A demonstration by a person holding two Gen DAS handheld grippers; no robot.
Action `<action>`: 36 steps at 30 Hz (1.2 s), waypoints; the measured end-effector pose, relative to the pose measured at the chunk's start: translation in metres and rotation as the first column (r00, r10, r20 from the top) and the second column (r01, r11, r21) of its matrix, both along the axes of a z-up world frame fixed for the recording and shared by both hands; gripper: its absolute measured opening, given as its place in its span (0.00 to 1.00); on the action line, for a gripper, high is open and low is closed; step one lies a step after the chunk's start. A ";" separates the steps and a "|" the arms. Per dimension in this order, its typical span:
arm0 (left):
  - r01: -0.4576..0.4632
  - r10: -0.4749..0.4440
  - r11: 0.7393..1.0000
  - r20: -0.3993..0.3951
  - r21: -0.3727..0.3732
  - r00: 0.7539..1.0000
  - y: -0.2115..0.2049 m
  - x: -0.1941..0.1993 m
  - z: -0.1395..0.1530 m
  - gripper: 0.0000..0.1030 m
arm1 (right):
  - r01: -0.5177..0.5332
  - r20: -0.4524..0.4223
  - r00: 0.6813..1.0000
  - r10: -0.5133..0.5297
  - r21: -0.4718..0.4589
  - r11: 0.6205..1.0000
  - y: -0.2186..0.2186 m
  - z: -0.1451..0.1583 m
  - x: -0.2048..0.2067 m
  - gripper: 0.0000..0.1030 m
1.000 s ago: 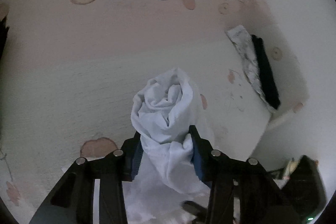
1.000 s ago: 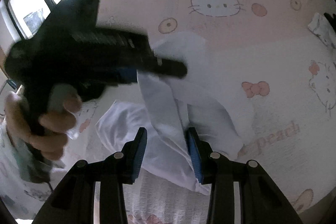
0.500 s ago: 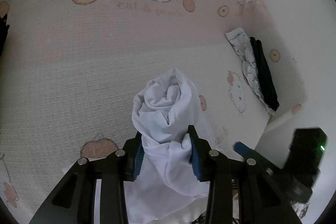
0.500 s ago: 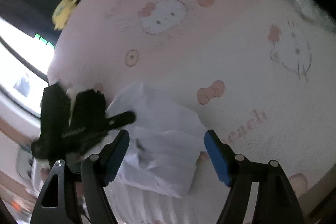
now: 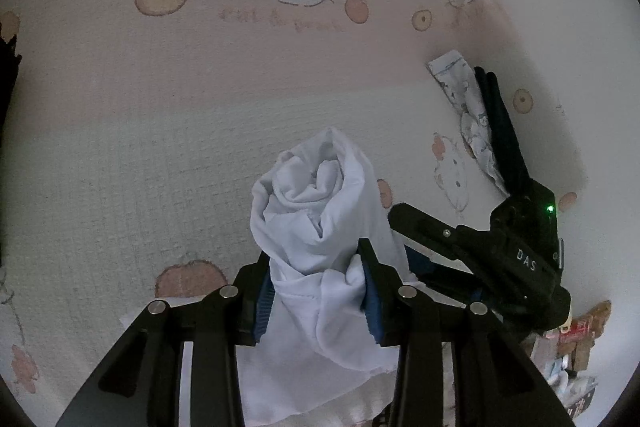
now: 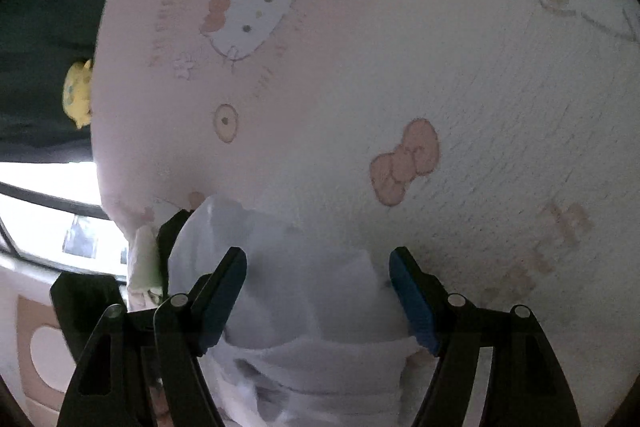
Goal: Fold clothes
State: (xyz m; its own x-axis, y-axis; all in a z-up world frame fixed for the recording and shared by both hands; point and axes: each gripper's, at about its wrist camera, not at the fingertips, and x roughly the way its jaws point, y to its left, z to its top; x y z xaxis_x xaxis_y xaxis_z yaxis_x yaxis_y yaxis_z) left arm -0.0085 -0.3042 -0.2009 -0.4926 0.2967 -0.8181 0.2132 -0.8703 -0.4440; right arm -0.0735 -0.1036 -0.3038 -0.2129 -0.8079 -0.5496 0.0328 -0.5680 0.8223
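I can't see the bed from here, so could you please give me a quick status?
Left gripper shut on bunched white garment. Right gripper open, jaws just widened, straddling it. Nothing in the way.

The right hand-held gripper (image 5: 404, 239) bears white letters "DAS"; the bedsheet (image 5: 160, 107) print is illegible.

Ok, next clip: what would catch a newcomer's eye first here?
The bunched white cotton garment, pinched between the left gripper in the foreground. Behind it spreads the pink and cream cartoon-cat bedspread. The right gripper stands open, its blue pads either side of the same cloth.
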 end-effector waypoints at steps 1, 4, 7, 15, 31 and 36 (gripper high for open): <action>-0.003 0.003 1.000 -0.002 -0.001 1.000 0.000 0.001 0.001 0.33 | -0.005 -0.003 1.000 0.005 -0.006 1.000 -0.002 0.001 0.001 0.66; -0.021 0.021 1.000 -0.019 0.004 1.000 -0.001 0.007 0.009 0.33 | -0.026 -0.033 0.999 0.026 -0.008 1.000 -0.009 0.007 0.004 0.63; -0.041 0.042 0.999 -0.043 0.012 0.998 -0.003 0.017 0.020 0.33 | -0.042 -0.084 0.996 0.039 -0.041 0.998 -0.014 0.019 0.009 0.62; -0.094 0.095 0.996 -0.121 0.009 0.988 -0.008 0.065 0.048 0.33 | -0.164 -0.247 0.956 0.156 -0.012 0.986 -0.035 0.057 0.036 0.62; -0.210 0.212 0.976 -0.017 0.057 0.977 -0.030 0.113 -0.010 0.33 | -0.344 -0.356 0.812 0.463 0.348 0.872 -0.089 0.059 0.080 0.62; -0.252 0.253 0.966 -0.006 0.060 0.967 -0.036 0.111 -0.028 0.36 | -0.353 -0.334 0.785 0.521 0.450 0.820 -0.101 0.048 0.083 0.62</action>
State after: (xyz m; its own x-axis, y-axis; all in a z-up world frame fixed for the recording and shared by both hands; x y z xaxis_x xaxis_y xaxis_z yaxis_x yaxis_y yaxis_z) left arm 0.1020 -0.3406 -0.2286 -0.5681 0.2079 -0.7962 0.4168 -0.7616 -0.4963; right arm 0.0095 -0.2048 -0.2553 -0.1612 -0.6443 -0.7476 0.6443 -0.6425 0.4148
